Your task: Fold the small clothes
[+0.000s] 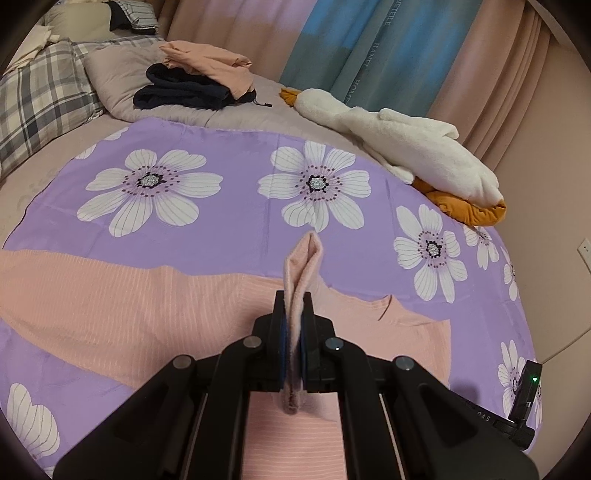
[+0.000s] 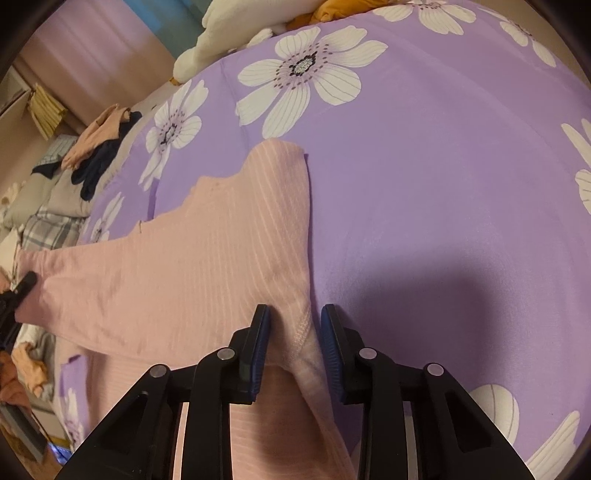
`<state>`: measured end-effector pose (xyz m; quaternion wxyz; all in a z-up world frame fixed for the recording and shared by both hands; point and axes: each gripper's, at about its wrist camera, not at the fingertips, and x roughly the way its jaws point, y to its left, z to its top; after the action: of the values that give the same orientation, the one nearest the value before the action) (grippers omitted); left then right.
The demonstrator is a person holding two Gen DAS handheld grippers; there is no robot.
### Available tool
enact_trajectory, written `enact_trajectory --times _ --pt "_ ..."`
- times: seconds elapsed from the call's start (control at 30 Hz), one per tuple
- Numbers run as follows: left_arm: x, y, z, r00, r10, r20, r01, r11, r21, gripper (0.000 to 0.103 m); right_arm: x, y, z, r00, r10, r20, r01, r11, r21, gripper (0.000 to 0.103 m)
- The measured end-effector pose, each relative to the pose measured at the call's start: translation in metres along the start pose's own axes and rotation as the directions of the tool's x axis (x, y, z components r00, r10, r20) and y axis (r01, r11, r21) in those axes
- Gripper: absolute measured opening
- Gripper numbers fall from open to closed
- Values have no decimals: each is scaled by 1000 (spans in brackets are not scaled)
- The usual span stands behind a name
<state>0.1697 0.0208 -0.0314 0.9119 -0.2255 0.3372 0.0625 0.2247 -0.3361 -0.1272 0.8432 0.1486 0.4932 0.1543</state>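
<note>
The pink ribbed top (image 2: pixel 207 266) lies spread on the near part of the purple flowered sheet (image 2: pixel 443 192), its long axis running left to right. The left gripper (image 1: pixel 293 332) is clenched on a fold of cuff, while the right gripper (image 2: pixel 293 332) straddles the hem corner, its pads seemingly not yet pressing. This looks like the start of a fold: the right must pinch, then both lift and carry across together.

The pink garment (image 1: pixel 129 302) runs off the left wrist view's left and bottom edges, so its full outline stays unseen, and the left tool (image 1: pixel 294 325) covers the part it pinches. In the right wrist view, whether the right tool (image 2: pixel 294 325) presses the hem between its pads cannot be told. The plush goose (image 2: pixel 221 33) is cut by the top edge. The printed curtain lettering (image 1: pixel 373 55) is too small to read.
</note>
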Motion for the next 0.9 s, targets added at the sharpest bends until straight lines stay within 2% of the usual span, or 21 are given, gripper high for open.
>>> enact_trajectory --times 0.9 --pt "29 31 -17 993 76 -85 -78 997 -15 5 2 5 0 999 -39 4 39 999 -27 32"
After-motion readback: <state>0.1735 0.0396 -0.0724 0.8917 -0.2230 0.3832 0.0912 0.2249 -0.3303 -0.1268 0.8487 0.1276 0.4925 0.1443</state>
